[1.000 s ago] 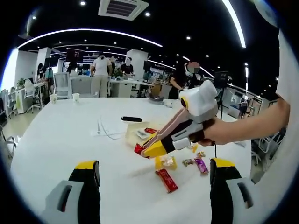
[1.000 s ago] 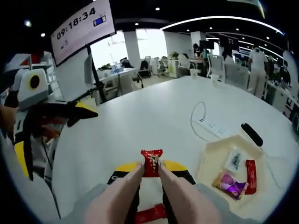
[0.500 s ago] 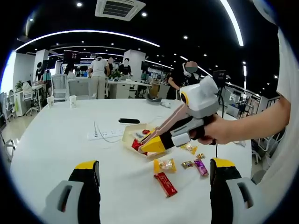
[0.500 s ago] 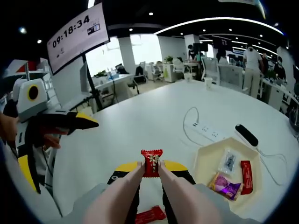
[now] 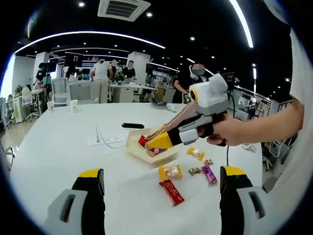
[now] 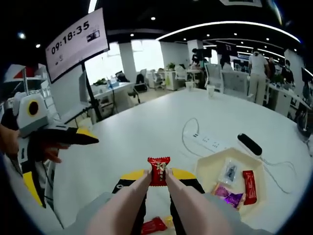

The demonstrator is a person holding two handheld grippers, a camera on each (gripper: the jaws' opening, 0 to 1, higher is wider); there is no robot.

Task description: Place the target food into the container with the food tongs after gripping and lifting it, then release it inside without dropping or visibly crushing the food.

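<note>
- The red-wrapped candy [image 6: 159, 171] is pinched between the two pink tong tips of the right claw [image 6: 158, 177], held up in the air above the white bench [image 6: 146, 132], in the right gripper view.
- The right claw is closed tight on that candy; in the left gripper view the same claw [image 5: 146, 141] reaches in from the right in a person's hand [image 5: 234, 133], its tip with the red candy [image 5: 143, 141] over the near edge of the cream tray [image 5: 139, 152].
- The left claw's [image 5: 161, 188] two yellow-tipped jaws stand wide apart at the bottom of the left gripper view, with nothing between them.
- Just beyond them on the bench lie loose sweets: a red bar [image 5: 171, 191], a yellow-wrapped sweet [image 5: 170, 171], a small brown one [image 5: 194, 171], a purple one [image 5: 209, 174] and another yellow one [image 5: 195, 153].
- In the right gripper view the cream tray [image 6: 210, 169] sits to the right of the held candy, holding a clear packet [image 6: 229, 172], a red bar [image 6: 249, 180] and a purple sweet [image 6: 229, 197].
- Beyond the tray lie a white power strip [image 6: 209, 142] with its cable and a black remote-like object [image 6: 250, 144].
- Far back stand office desks, chairs and people, and a screen [image 6: 77, 38] reading 09:18:35.
</note>
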